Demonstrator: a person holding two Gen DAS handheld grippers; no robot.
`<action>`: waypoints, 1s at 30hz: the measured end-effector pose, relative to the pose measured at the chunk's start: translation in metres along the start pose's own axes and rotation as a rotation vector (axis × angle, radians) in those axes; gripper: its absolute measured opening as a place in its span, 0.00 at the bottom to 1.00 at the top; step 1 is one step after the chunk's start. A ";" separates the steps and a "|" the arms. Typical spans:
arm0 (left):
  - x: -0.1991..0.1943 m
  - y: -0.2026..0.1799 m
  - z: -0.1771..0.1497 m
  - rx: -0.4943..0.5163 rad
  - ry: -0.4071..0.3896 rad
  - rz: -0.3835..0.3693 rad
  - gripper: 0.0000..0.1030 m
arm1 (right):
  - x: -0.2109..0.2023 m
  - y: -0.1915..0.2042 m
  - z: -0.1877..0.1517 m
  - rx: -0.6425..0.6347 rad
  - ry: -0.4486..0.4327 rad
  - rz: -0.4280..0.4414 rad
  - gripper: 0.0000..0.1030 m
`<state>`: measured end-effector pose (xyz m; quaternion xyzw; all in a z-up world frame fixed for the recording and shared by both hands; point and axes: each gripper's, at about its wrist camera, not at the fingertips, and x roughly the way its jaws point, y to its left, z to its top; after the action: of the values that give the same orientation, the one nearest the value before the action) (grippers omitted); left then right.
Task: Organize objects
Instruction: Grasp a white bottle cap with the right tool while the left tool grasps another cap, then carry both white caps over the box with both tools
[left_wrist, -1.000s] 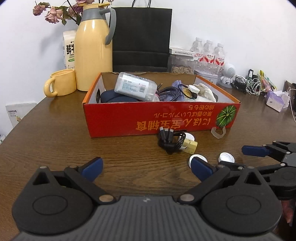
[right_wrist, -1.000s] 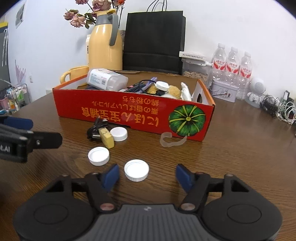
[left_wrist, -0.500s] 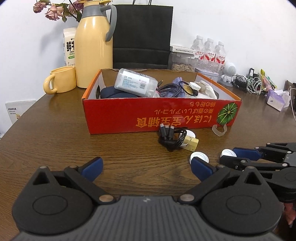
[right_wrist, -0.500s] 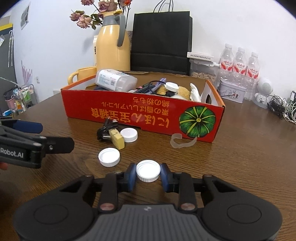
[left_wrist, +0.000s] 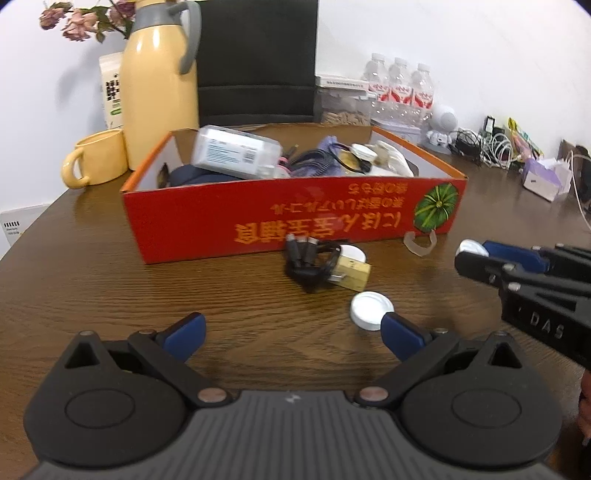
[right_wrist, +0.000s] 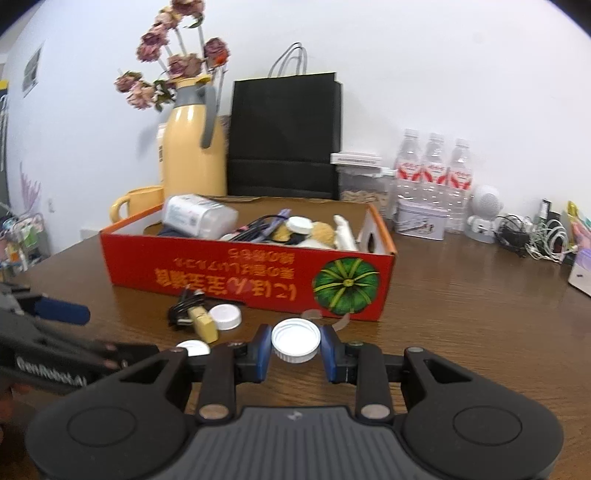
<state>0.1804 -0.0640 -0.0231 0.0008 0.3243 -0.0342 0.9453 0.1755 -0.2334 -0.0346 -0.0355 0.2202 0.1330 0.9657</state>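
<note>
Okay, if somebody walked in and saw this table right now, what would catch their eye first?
Probably the red box in the middle of the wooden table, stuffed with odds and ends. Right in front of it, the right gripper is shut on a white cap, lifted clear of the tabletop. Behind the box stands a tall yellow jug beside a black paper bag.

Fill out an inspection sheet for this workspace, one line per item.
Surface: brown wooden table, no spills seen.
Job's things: red box holding assorted items; two white caps loose on the table.
Clutter: yellow jug, mug, black bag, water bottles.
Grippers: right gripper shut on white cap; left gripper open, empty.
Cables: black bundle before the box; tangle at far right.
Surroundings: white wall.
</note>
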 end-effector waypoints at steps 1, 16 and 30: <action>0.002 -0.004 0.000 0.008 0.003 0.000 1.00 | 0.000 -0.003 0.000 0.009 -0.003 -0.006 0.27; 0.019 -0.035 0.005 0.021 0.006 -0.080 0.47 | -0.005 -0.008 -0.002 0.030 -0.020 -0.001 0.26; 0.011 -0.036 0.001 0.029 -0.041 -0.085 0.29 | -0.006 -0.007 -0.002 0.026 -0.026 0.007 0.26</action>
<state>0.1873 -0.1007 -0.0285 0.0000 0.3043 -0.0789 0.9493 0.1718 -0.2420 -0.0339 -0.0206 0.2096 0.1342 0.9683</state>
